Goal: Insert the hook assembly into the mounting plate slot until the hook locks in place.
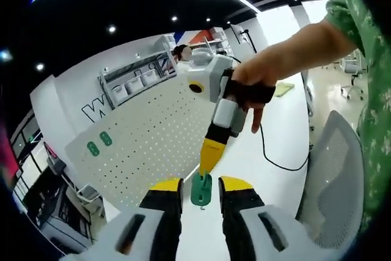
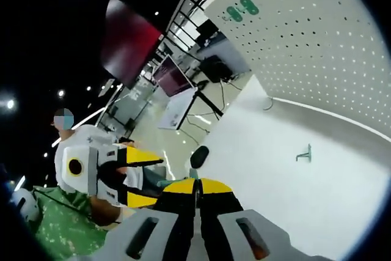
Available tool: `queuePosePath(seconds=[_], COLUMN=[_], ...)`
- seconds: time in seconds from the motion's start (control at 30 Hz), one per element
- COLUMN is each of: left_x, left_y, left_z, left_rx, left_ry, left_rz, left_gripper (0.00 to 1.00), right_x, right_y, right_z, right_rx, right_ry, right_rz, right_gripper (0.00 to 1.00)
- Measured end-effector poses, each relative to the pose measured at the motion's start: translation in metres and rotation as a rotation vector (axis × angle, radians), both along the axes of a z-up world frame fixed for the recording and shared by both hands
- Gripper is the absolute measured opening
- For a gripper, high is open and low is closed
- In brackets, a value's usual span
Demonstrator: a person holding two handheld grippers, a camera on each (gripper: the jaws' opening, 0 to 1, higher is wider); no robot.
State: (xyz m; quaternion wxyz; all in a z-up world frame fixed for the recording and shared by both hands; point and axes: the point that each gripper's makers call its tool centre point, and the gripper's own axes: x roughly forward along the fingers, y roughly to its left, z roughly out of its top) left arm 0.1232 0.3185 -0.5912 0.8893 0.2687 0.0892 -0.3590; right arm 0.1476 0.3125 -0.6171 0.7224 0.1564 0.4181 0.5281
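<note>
left gripper view: far to the left on the white pegboard point(image 1: 153, 132) sit two green tags point(image 1: 99, 143). below the pegboard's low edge, my left gripper point(image 1: 201, 184) stands wide, with its jaws loose on both sides of the green piece point(image 1: 201, 189). i see a thin bit of table on each side of the piece, so i think nothing is squeezed yet. my right gripper point(image 1: 211, 156) comes down from the right of the pegboard in my hand point(image 1: 253, 87). its jaws are pressed together and its yellow tip touches the top of the green piece. i cannot tell if it pinches the piece or only pokes it.

in the right gripper view, a little green hook point(image 2: 303, 153) lies alone on the table point(image 2: 256, 169), near the foot of the pegboard and well apart from both tools.

to do this step well, i think i should close the left jaws to hold the green piece still. then i should line things up straight, push slowly, and stop when it locks.

the table is white and smooth, so things may slide. a black cable point(image 1: 278, 162) and a mesh chair point(image 1: 333, 175) are right of the pegboard. shelves with bins point(image 1: 134, 80) stand behind it.
</note>
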Motion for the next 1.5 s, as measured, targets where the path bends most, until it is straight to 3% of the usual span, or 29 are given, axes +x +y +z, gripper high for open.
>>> queuePosePath(seconds=[0.17,0.37,0.43,0.87,1.07,1.5], left_x=[0.005,0.012,0.014,0.018,0.025,0.026], left_y=[-0.001,-0.001,0.001,-0.001,0.004,0.003], left_z=[-0.014,-0.023,-0.023,-0.028,-0.032,-0.032], left_rx=[0.085,0.122,0.126,0.128,0.176,0.175], left_ry=[-0.001,0.013,0.011,0.033,0.012,0.006], left_rz=[0.019,0.043,0.062,0.072,0.102,0.114], left_gripper=[0.23,0.18,0.18,0.11,0.09,0.06], right_x=[0.003,0.007,0.009,0.011,0.011,0.011], right_y=[0.001,0.002,-0.002,0.002,0.003,0.006], right_z=[-0.001,-0.002,-0.007,-0.004,-0.004,-0.003], right_rx=[-0.025,-0.055,-0.113,-0.12,-0.124,-0.124], right_ry=[-0.047,-0.1,-0.172,-0.211,-0.22,-0.23], right_rz=[-0.006,-0.016,-0.005,-0.034,-0.033,-0.041], right_gripper=[0.0,0.0,0.0,0.0,0.0,0.0])
